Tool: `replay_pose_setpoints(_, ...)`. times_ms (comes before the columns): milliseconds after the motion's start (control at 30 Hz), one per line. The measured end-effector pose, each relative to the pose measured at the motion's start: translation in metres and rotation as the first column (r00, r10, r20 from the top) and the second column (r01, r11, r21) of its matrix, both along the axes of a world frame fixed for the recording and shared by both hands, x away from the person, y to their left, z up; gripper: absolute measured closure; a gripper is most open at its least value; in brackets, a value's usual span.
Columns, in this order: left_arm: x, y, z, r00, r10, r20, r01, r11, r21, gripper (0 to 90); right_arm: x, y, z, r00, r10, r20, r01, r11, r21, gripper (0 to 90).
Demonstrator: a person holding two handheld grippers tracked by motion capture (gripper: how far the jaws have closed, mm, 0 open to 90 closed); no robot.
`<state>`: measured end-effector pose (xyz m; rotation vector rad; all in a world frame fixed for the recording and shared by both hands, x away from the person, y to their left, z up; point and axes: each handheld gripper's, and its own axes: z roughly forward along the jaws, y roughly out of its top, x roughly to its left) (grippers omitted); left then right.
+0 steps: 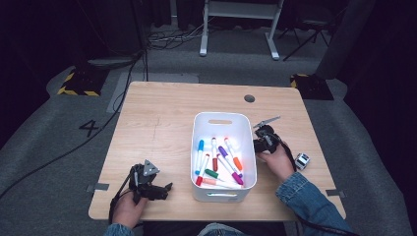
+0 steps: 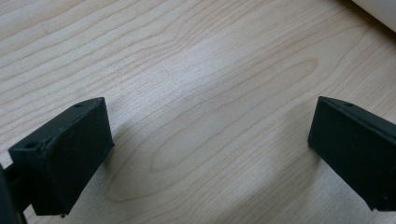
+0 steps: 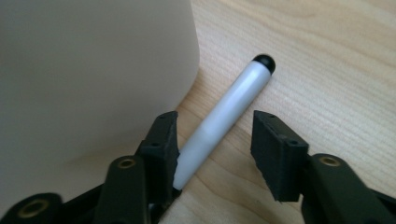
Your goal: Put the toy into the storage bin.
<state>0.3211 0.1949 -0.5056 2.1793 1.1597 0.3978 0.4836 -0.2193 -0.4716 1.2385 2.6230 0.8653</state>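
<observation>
A white marker (image 3: 224, 116) with a black end lay flat on the wooden table (image 1: 157, 123), just beside the right wall of the white bin (image 1: 223, 194). In the right gripper view its long axis ran diagonally, the black end pointing up and to the right, away from the gripper, while the near end sat down between the jaws. The right gripper (image 3: 215, 149) straddled the marker with its jaws partly apart: the left jaw lay against or very near the barrel, the right jaw stood clear of it with wood showing between, so the marker was bracketed but not yet pinched. In the high view the right gripper (image 1: 264, 139) sat at the bin's right side, and from there the marker itself was too small to make out with any certainty. Little room was left on the bin side of the marker; open tabletop lay on its other side, out toward the right edge, where a small white and black object (image 1: 302, 161) rested. The bin held a loose heap of coloured markers (image 1: 219, 162), among them blue, red, purple, orange, green and pink. The left gripper (image 1: 147, 184) rested near the table's front edge, well apart from the bin, its jaws spread wide over bare wood with nothing between them.
</observation>
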Motion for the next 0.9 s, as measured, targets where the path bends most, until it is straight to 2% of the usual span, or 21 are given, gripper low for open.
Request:
replay_pose_setpoints(100, 0.0, 0.0, 0.0, 1.0, 0.0, 0.0, 0.0, 1.0, 0.0, 0.0, 0.0, 0.0, -0.003, 1.0, 0.004, -0.001, -0.004, 0.999, -0.045, 63.9)
replay_pose_setpoints(233, 0.0, 0.0, 0.0, 1.0, 0.0, 0.0, 0.0, 1.0, 0.0, 0.0, -0.001, -0.004, -0.002, 0.9998, -0.012, -0.016, 0.011, 0.998, -0.058, 75.8)
replay_pose_setpoints(333, 0.0, 0.0, 0.0, 1.0, 0.0, 0.0, 0.0, 1.0, 0.0, 0.0, -0.001, -0.008, -0.001, 0.9986, -0.044, -0.03, 0.042, 0.998, -0.056, 76.8)
replay_pose_setpoints(500, 0.0, 0.0, 0.0, 1.0, 0.0, 0.0, 0.0, 1.0, -0.001, 0.0, -0.001, -0.012, 0.0, 0.9983, -0.049, -0.033, 0.046, 0.997, -0.06, 77.0)
replay_pose_setpoints(767, 0.0, 0.0, 0.0, 1.0, 0.0, 0.0, 0.0, 1.0, 0.0, 0.0, -0.007, -0.023, 0.017, 0.9988, -0.046, -0.02, 0.046, 0.999, 0.011, 76.9)
replay_pose_setpoints(900, 0.0, 0.0, 0.0, 1.0, -0.001, -0.001, 0.001, 1.0, 0.001, 0.0, -0.011, -0.026, 0.028, 0.9989, -0.047, -0.006, 0.047, 0.998, 0.029, 76.9)
